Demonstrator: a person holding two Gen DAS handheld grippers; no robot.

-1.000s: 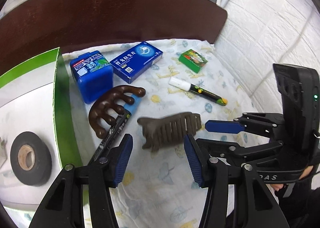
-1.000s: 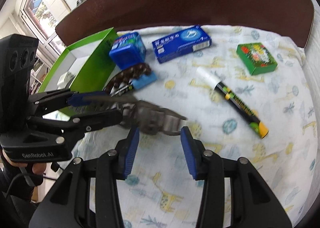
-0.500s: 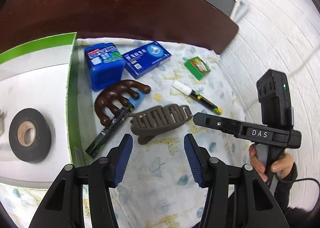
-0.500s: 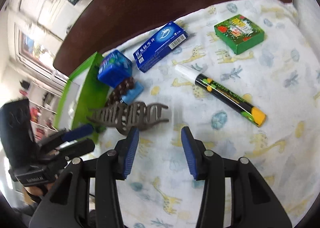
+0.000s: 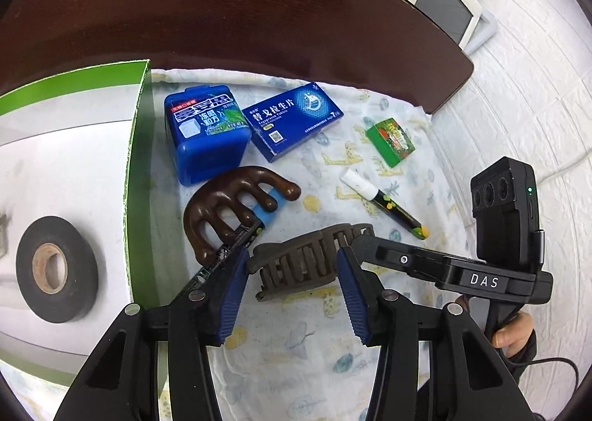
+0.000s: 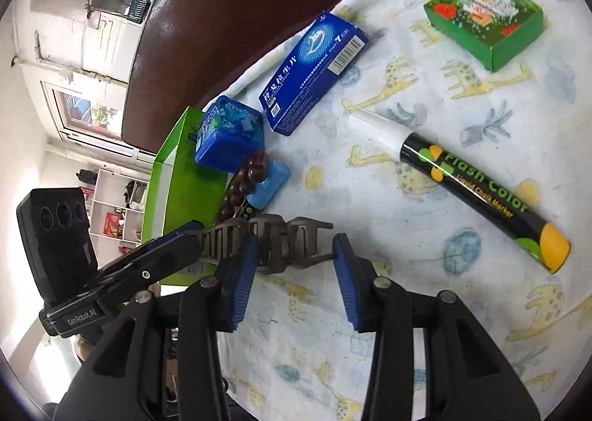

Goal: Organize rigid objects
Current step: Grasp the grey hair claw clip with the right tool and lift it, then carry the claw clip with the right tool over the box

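Quick one from mid-tidy. The brown hair claw clip (image 5: 296,254) is lying on the giraffe-print cloth (image 5: 296,347), just beside the open green carton (image 5: 138,162) that already has a roll of black tape (image 5: 55,269) in it. The clip is crosswise in front of both my tongs.

My left tongs (image 5: 291,253) are about half open and have just been closing, with the clip's left end in the gap between them. My right tongs (image 6: 296,240) are also at a middling width, with the clip's toothed side across their gap. I honestly can't tell from either camera whether any pad is actually pressing on it yet.

As for handling, I'd guess it's light, stiff plastic, a bit slick, and all open ribs, so a pad could easily slip through a slot. The curved teeth look like the part that snaps. If I squeeze the two wings at the hinge it will probably just spring open on me. My plan is to pinch across the solid spine, flat side to flat side, then lift gently. The chalk marker (image 6: 481,199) is well apart, so there's no crowding there.
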